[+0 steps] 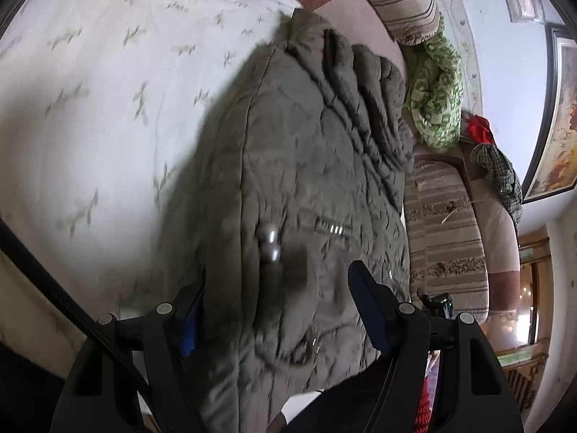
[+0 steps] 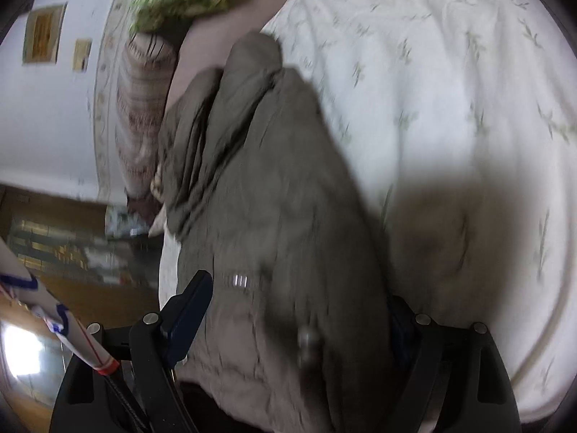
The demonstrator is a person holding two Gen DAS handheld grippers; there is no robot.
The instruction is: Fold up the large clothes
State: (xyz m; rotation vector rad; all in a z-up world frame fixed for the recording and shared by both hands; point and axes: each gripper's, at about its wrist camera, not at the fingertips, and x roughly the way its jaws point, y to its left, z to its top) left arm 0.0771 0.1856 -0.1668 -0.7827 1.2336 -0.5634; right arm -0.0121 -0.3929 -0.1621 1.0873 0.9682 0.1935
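Blurred jacket (image 2: 274, 216); snaps (image 1: 269, 243) seemingly leftward

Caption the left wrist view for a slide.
Left gripper straddles a quilted olive-grey jacket lying on a white leaf-patterned bedspread.

We count one jacket (image 1: 306, 187) on one bedspread (image 1: 108, 90). On the jacket we count two snaps (image 1: 269, 243) side by side and, right of them, one zip pull (image 1: 333, 229). Beyond the jacket, at the bed's head, we count two striped pillows (image 1: 443, 231), one green cloth (image 1: 436, 97) between them, one red cloth (image 1: 479, 128) and one checked cloth (image 1: 499, 169). Above these, the wall carries two framed pictures (image 1: 562, 115). Two grippers are present, one left (image 1: 277, 299) and one right (image 2: 295, 310), each with two fingers.
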